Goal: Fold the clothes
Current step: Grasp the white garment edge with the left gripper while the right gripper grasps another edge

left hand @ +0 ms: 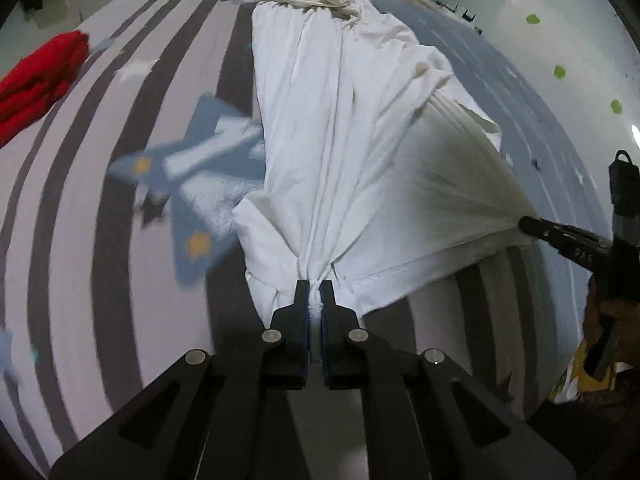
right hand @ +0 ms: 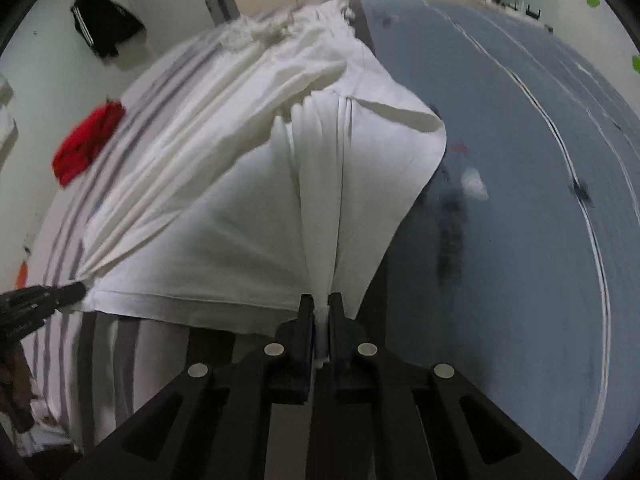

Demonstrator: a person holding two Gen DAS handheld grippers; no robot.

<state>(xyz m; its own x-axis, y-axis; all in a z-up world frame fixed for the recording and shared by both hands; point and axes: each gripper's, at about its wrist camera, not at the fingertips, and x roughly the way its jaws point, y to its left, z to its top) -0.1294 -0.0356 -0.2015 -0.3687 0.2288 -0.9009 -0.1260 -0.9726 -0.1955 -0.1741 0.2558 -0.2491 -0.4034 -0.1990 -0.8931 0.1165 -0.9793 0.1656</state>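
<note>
A bed (left hand: 72, 240) with a grey-striped cover, printed with a blue aeroplane (left hand: 192, 184), is filling both views; pale walls are rising behind it. Left of the white garment (left hand: 340, 128), near the bed's edge, a folded red garment (left hand: 36, 84) is lying. The white garment is stretching lengthwise along the bed's middle, its far end bunched. The left gripper (left hand: 315, 292) is pinching the garment's near left corner, jaws closed on gathered cloth. The right gripper (right hand: 321, 304) is clamping the near right corner likewise, the hem running taut between them.
</note>
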